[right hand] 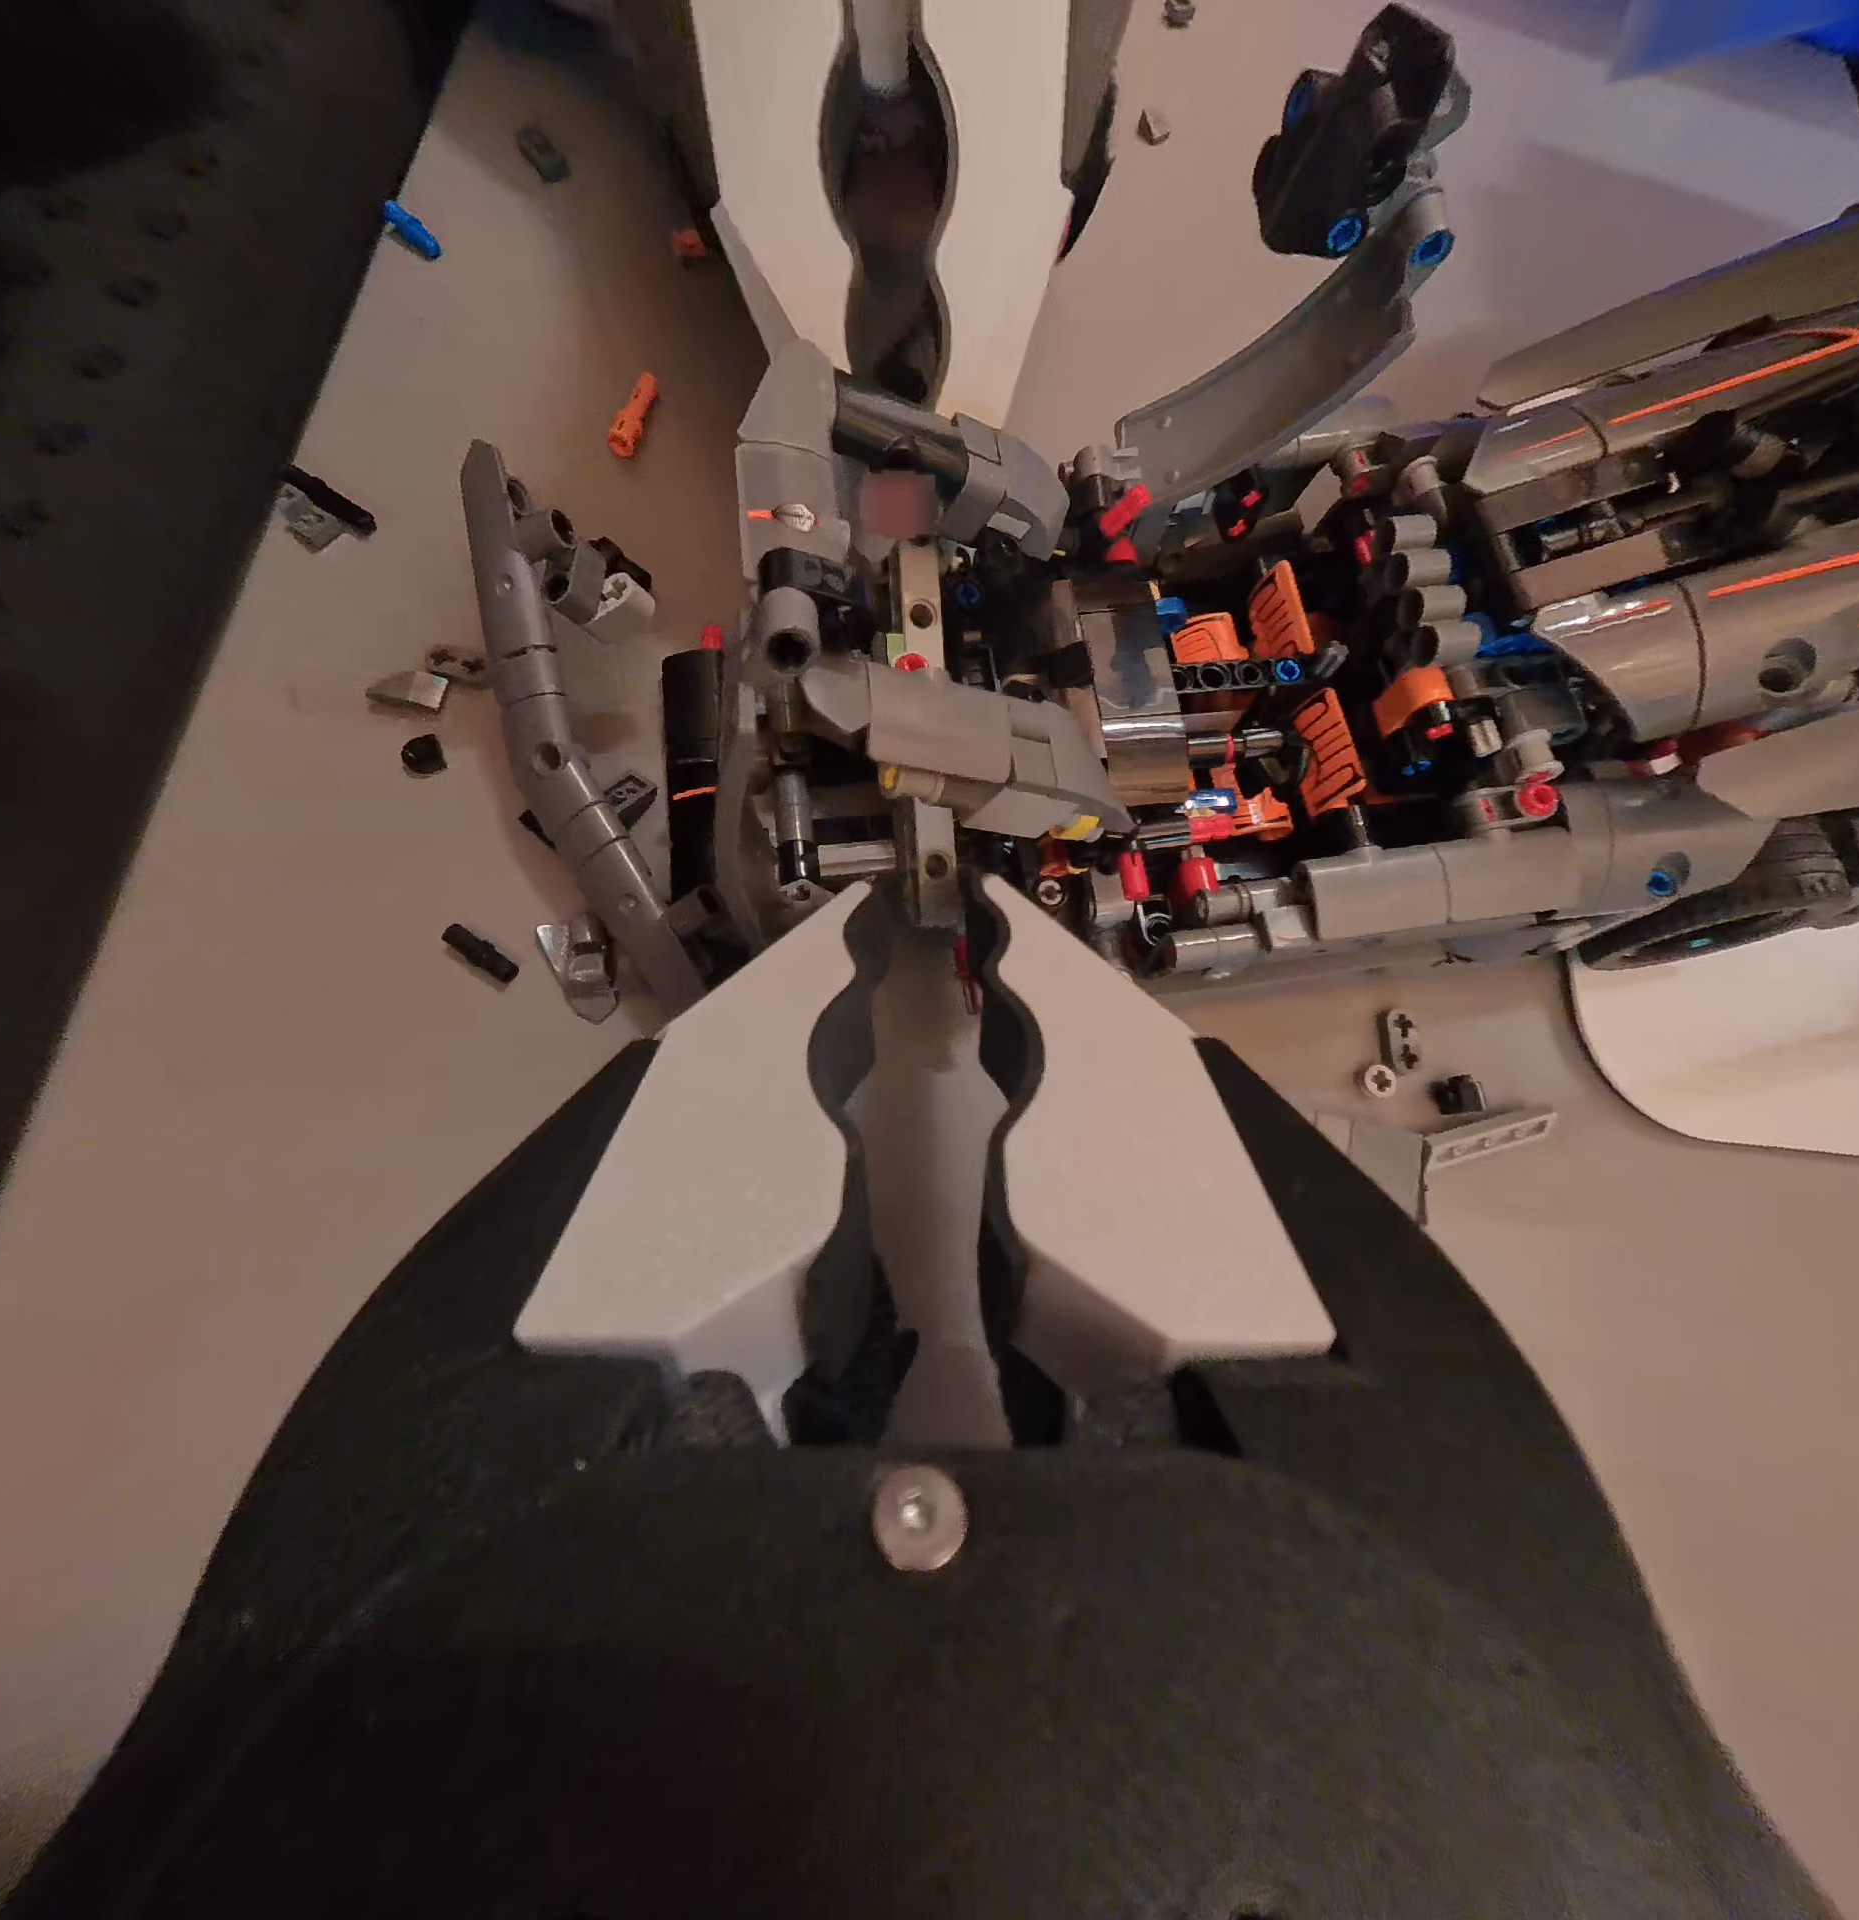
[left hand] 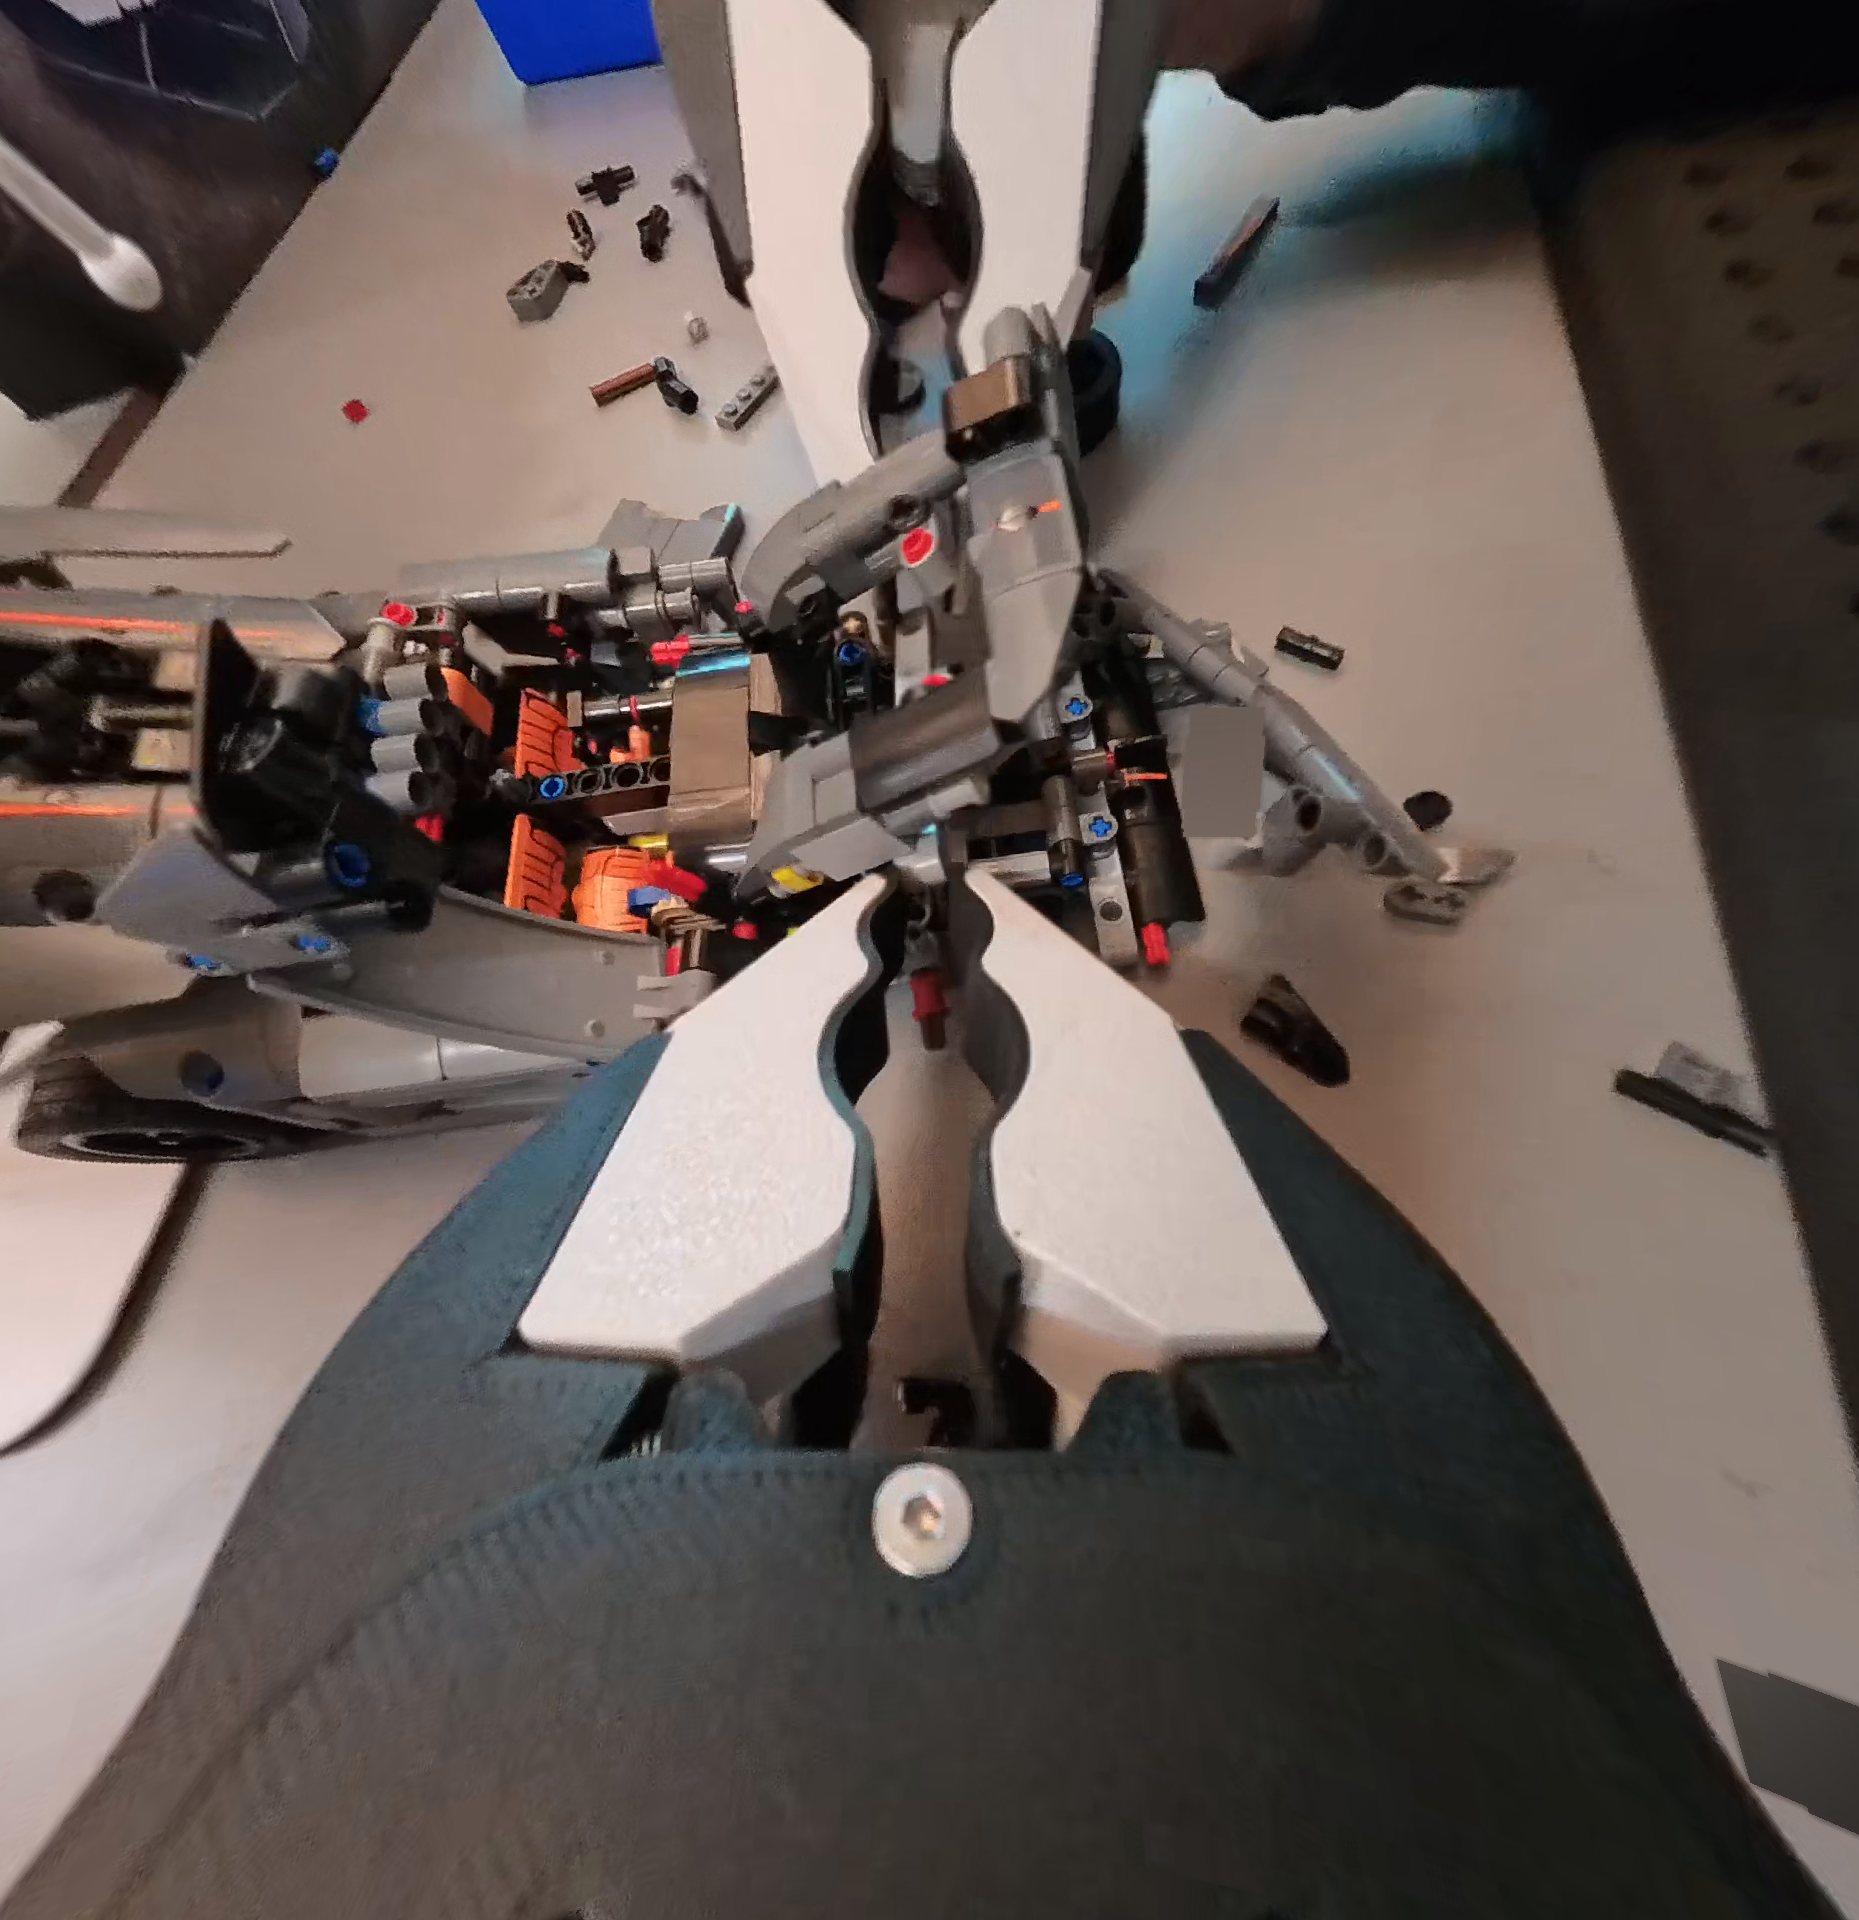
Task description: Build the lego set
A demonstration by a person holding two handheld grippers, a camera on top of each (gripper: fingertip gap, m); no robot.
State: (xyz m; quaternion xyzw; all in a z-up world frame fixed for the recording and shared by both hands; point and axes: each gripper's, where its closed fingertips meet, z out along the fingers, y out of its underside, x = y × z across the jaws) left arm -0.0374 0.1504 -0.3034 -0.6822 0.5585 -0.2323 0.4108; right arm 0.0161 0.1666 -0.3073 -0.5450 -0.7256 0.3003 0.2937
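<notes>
You have two tools (left hand: pixel 927 883) (right hand: pixel 923 888), one big grey lego car (right hand: pixel 1424 707), one curved grey strip (right hand: pixel 551 727), one orange pin (right hand: pixel 632 416), one blue pin (right hand: pixel 413 229).

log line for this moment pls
stage: mid-build | left gripper: shut on car model | right gripper: shut on car model, opposite side | loose parts: on table

Two hand-held grippers with the same build

The left gripper (left hand: pixel 927 883) had a dark teal body with a fine ribbed print texture, and the right gripper (right hand: pixel 925 883) had a black, slightly grainy body. Each carried two pale grey fingers (left hand: pixel 738 1143) with flat angular faces and wavy dark inner edges. One silver hex screw (left hand: pixel 922 1519) sat in the middle of each body, just behind the fingers.
</notes>
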